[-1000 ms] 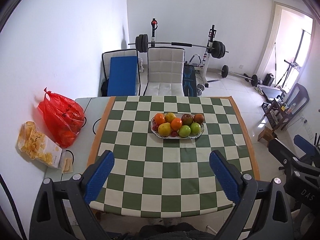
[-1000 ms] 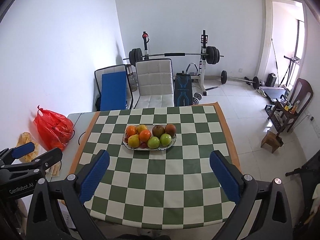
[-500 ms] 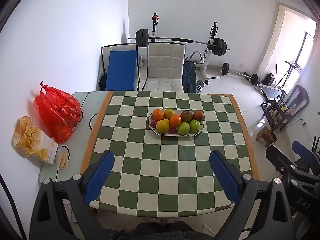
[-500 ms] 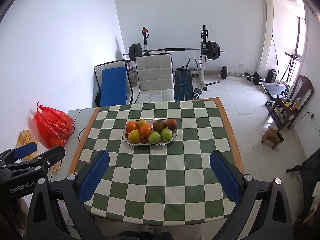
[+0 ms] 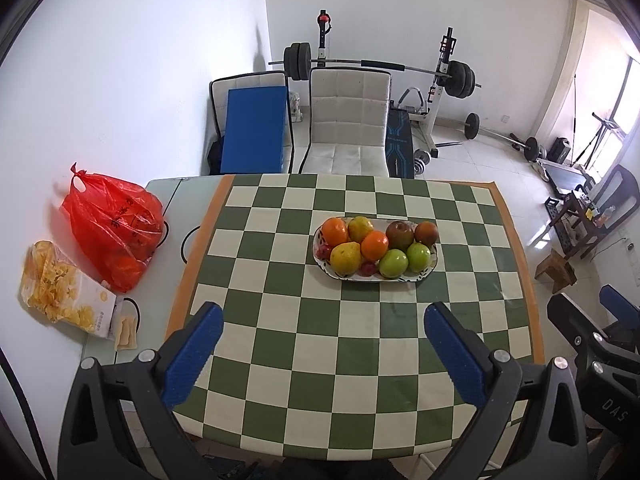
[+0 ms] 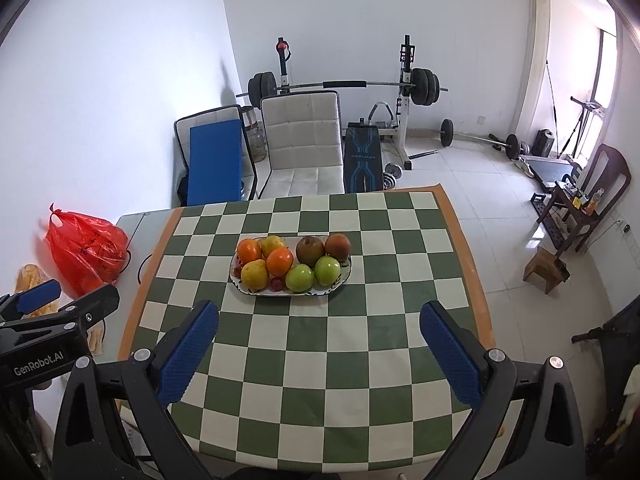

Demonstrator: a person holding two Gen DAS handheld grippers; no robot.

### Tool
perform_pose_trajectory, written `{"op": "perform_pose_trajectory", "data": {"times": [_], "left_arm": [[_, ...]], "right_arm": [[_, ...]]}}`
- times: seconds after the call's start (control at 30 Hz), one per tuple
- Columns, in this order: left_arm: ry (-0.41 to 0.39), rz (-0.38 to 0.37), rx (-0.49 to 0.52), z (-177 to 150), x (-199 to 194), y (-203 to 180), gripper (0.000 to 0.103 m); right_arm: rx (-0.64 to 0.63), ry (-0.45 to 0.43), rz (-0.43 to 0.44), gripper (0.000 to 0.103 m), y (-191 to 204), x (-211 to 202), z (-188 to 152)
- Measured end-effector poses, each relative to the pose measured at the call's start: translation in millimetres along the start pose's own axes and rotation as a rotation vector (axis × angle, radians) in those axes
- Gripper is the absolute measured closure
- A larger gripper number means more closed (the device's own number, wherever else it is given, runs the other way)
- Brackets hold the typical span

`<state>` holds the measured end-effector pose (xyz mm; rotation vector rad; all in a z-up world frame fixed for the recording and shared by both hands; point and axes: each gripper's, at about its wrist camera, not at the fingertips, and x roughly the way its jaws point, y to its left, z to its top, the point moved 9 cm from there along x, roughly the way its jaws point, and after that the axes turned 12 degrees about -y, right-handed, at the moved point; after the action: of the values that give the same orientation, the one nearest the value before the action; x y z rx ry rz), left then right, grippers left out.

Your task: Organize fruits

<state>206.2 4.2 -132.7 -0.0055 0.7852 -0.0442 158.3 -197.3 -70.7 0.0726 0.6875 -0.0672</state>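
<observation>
- Two grippers hover over the near edge of a green-and-cream checkered tablecloth (image 5: 344,344); neither touches anything.
- Left gripper (image 5: 324,344): blue-padded fingers (image 5: 192,356) spread wide, nothing between them but bare cloth.
- Right gripper (image 6: 320,344): its tongs also gape wide and hold nothing; in the left wrist view it shows at about 4 o'clock, off the table's right edge.
- From the left gripper the oval plate (image 5: 404,278) sits at roughly 12 o'clock, well apart from the fingertips; from the right gripper it lies nearer 11 o'clock (image 6: 260,290).
- On the plate, packed touching one another: two oranges (image 5: 335,231) toward its 9 o'clock end and centre, two yellowish pears (image 5: 346,258), two green apples (image 5: 394,263) along the near rim, and two reddish-brown apples (image 5: 401,234) along the far rim at about 2 o'clock.
- Small dark-red fruits (image 5: 369,268) peek out between the pear and the green apple; what kind I cannot tell.
- Left of the cloth, at about 9 o'clock on the bare tabletop, a red plastic bag (image 5: 114,226) stands just beside a packet of yellow chips (image 5: 60,292).
- Beyond the table, at 12 o'clock, a white padded chair (image 5: 348,120) faces it, with a barbell rack (image 5: 380,66) behind.
</observation>
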Motion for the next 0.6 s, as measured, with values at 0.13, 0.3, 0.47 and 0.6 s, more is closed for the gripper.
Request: {"op": "perform_pose_trajectory", "data": {"times": [0.13, 0.3, 0.47, 0.6], "left_arm": [[0.007, 0.014, 0.010, 1, 21, -2, 0.000], [0.023, 0.020, 0.023, 1, 42, -6, 0.000], [0.029, 0.018, 0.027, 4, 58, -10, 0.000], [0.026, 0.021, 0.031, 5, 66, -13, 0.000]], "right_arm": [[-0.006, 0.024, -0.007, 0.001, -3, 36, 0], [-0.009, 0.051, -0.014, 0.001, -10, 71, -4], [-0.011, 0.076, -0.023, 0.001, -16, 97, -9], [-0.010, 0.096, -0.028, 0.001, -20, 109, -15]]}}
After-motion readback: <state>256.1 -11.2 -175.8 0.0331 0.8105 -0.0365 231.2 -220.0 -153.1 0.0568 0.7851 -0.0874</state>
